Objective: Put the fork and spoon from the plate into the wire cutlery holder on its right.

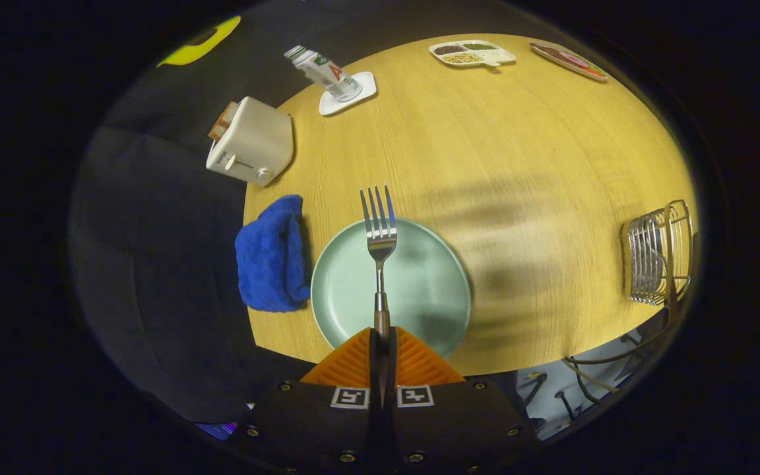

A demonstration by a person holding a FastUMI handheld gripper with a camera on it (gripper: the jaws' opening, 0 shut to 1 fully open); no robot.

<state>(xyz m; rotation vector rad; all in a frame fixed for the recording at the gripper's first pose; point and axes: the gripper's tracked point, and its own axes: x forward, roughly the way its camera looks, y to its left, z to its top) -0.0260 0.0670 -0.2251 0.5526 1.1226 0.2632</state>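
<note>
While the gripper (382, 343) pinches the fork (379, 231) above the plate (419, 284), it may slip; the holder (658, 254) sits far right.

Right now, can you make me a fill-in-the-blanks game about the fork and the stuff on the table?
1. The gripper is shut on the handle of the ____.
2. The fork is held above the pale green ____.
3. Beside the plate, on the side away from the wire cutlery holder, lies a blue ____.
4. Toast sticks out of the white ____ near the cloth.

Missing words: fork; plate; cloth; toaster
</note>
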